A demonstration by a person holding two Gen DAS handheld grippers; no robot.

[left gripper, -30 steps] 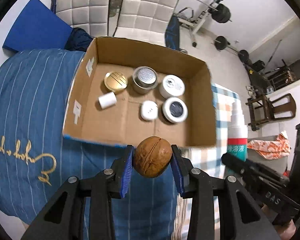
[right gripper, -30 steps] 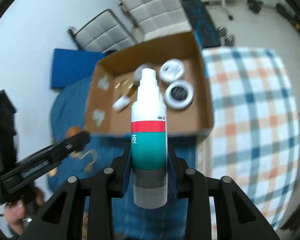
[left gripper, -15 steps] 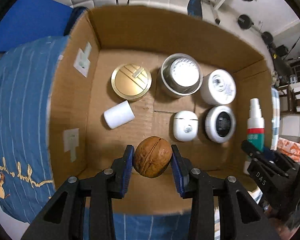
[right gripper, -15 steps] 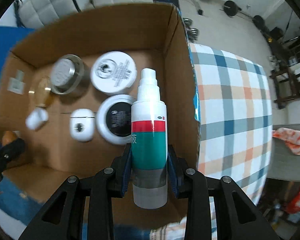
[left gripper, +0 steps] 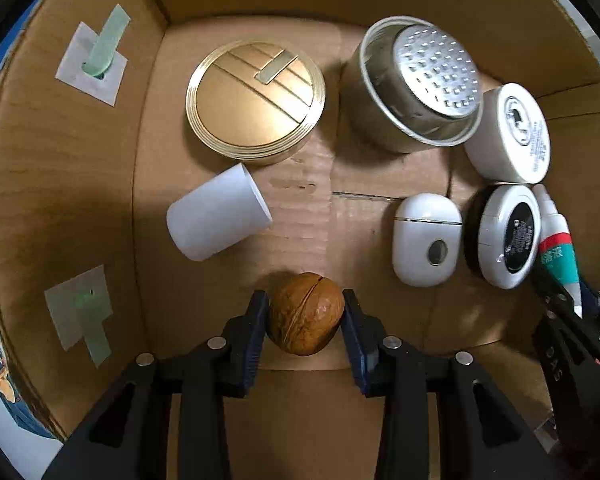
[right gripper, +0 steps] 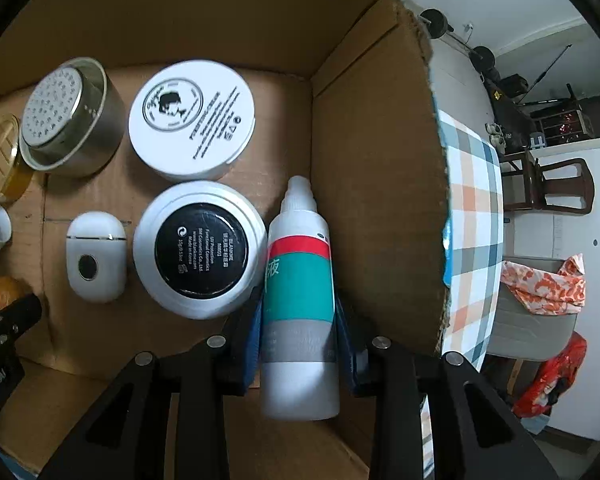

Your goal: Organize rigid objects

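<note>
My left gripper is shut on a brown walnut, low inside the cardboard box near its front wall. My right gripper is shut on a white spray bottle with a red and teal label, nozzle pointing down toward the box floor beside the right wall. The bottle and the right gripper also show at the right edge of the left wrist view. The walnut peeks in at the left edge of the right wrist view.
On the box floor lie a gold round tin, a silver tin, a white jar, a black-faced compact, a white earbud case and a white cup on its side. A checked cloth lies outside.
Both grippers have come down from above the box rim into the box, each still holding its object. The contents now fill both views.
</note>
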